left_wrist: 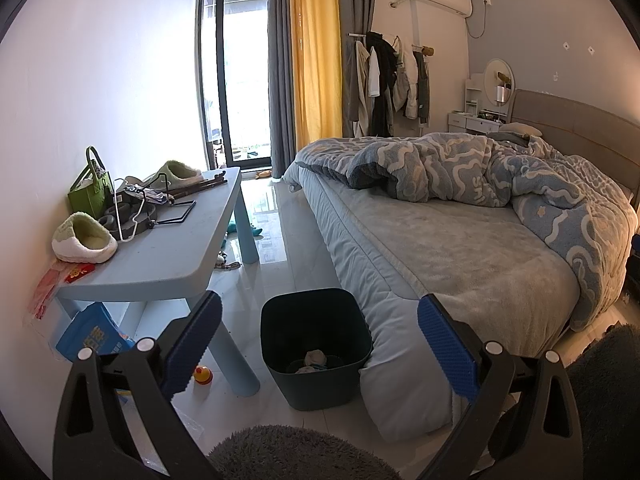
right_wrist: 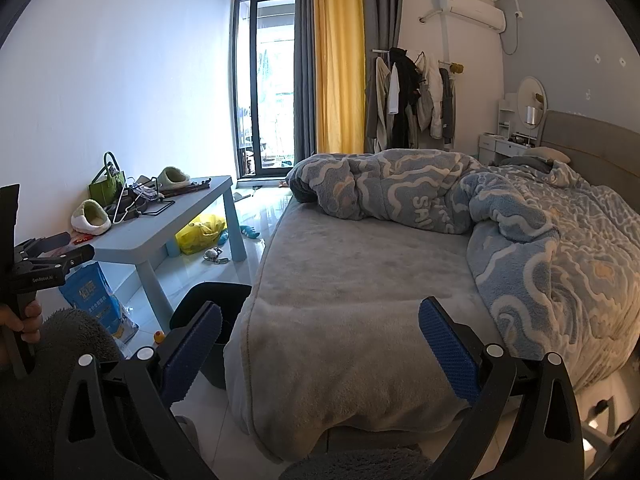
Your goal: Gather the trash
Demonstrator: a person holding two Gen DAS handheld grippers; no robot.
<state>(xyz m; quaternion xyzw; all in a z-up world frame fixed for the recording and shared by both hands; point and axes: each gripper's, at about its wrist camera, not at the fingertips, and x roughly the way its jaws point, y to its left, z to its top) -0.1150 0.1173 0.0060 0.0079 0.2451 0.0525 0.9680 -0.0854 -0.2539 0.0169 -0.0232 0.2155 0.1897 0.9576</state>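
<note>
A dark bin [left_wrist: 316,344] stands on the floor beside the bed, with crumpled trash [left_wrist: 316,360] at its bottom. It also shows in the right wrist view [right_wrist: 212,304], partly hidden by the bed corner. My left gripper [left_wrist: 320,344] is open and empty, held above and in front of the bin. My right gripper [right_wrist: 320,344] is open and empty, over the foot of the bed [right_wrist: 360,280]. The left gripper's body [right_wrist: 36,272] shows at the left edge of the right wrist view. A yellow plastic bag [right_wrist: 202,232] lies under the table.
A light blue table [left_wrist: 180,248] along the left wall holds slippers [left_wrist: 86,240], a green bag [left_wrist: 90,192], hangers and clutter. A blue packet [left_wrist: 94,332] and a small duck toy [left_wrist: 203,376] lie under it. A rumpled blue duvet [left_wrist: 500,176] lies on the bed.
</note>
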